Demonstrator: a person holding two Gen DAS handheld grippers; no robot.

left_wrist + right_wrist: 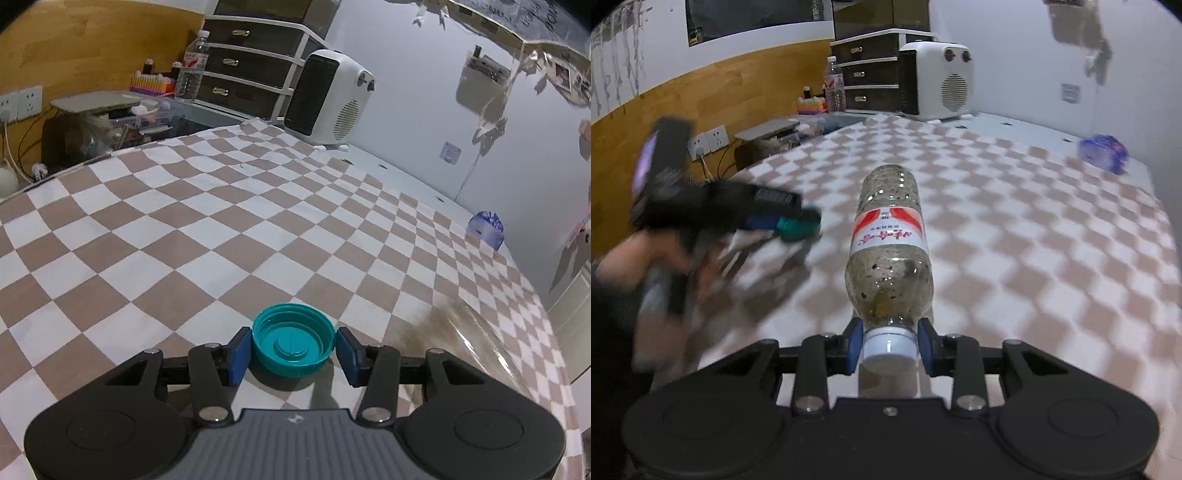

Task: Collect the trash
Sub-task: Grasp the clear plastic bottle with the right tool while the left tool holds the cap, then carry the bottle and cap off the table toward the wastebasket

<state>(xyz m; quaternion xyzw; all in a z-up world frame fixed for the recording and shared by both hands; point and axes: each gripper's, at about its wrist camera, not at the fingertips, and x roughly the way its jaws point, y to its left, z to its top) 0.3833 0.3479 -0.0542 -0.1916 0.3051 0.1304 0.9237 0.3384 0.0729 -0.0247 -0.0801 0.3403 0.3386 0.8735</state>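
Gripping a teal bottle cap (293, 339) by its rim, the left gripper (291, 350) has both blue pads pressed against the cap's sides – the cap faces open side up, just above the brown-and-white checkered cloth (184, 229). In the right wrist view the right gripper (889, 347) is clamped on the white-capped neck of a clear plastic bottle (889, 240), which points away along the fingers; dark specks and murky residue cling inside it, and a red-and-white label wraps its middle. The left gripper (798, 223) shows there too – blurred, at the left, with the teal cap at its tip. A white fan heater (328, 99) stands at the far edge of the cloth, beside dark drawers (243, 62), and an upright water bottle (192, 66) is near them.
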